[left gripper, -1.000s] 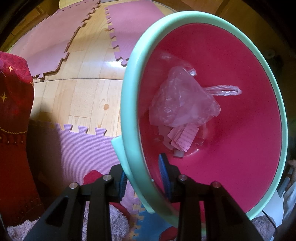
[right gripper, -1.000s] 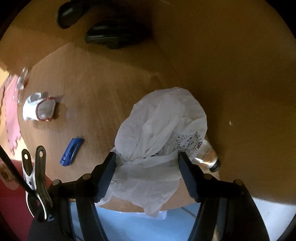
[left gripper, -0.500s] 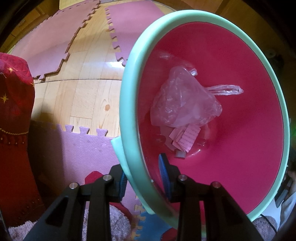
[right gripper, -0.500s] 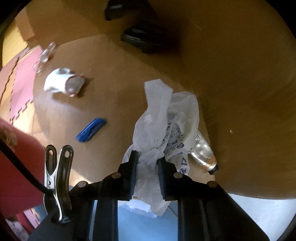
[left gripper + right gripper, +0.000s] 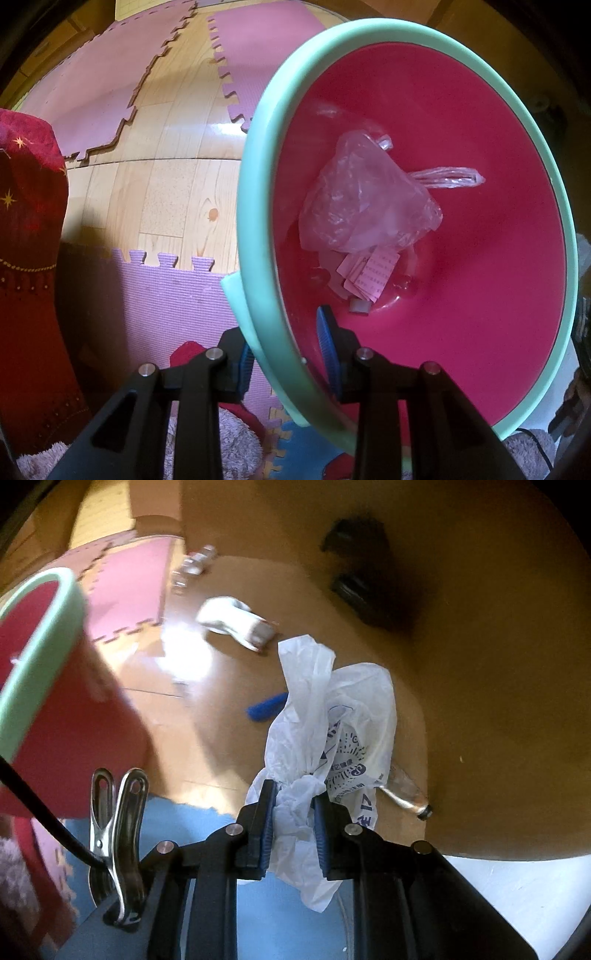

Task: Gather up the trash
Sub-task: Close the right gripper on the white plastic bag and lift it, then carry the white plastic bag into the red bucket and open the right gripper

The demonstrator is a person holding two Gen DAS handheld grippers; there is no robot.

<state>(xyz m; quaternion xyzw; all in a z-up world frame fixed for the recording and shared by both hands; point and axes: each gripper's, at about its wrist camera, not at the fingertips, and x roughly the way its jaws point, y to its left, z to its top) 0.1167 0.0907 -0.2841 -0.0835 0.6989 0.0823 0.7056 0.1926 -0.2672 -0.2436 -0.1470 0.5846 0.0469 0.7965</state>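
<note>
We've lifted the white plastic bag (image 5: 325,738) off the worktop (image 5: 461,646) since a second ago; the right gripper (image 5: 293,827) jaws closed on it early in that second and stand clenched on its bunched middle. It hangs above a glass bottle (image 5: 406,794). Farther left lie a blue scrap (image 5: 266,707) and a white cup (image 5: 236,622). Our left gripper (image 5: 284,358) jaws grasp the green rim of the red bin (image 5: 258,206), one inside, one outside, with a clear bag (image 5: 362,199) and paper slips (image 5: 369,273) at its bottom.
</note>
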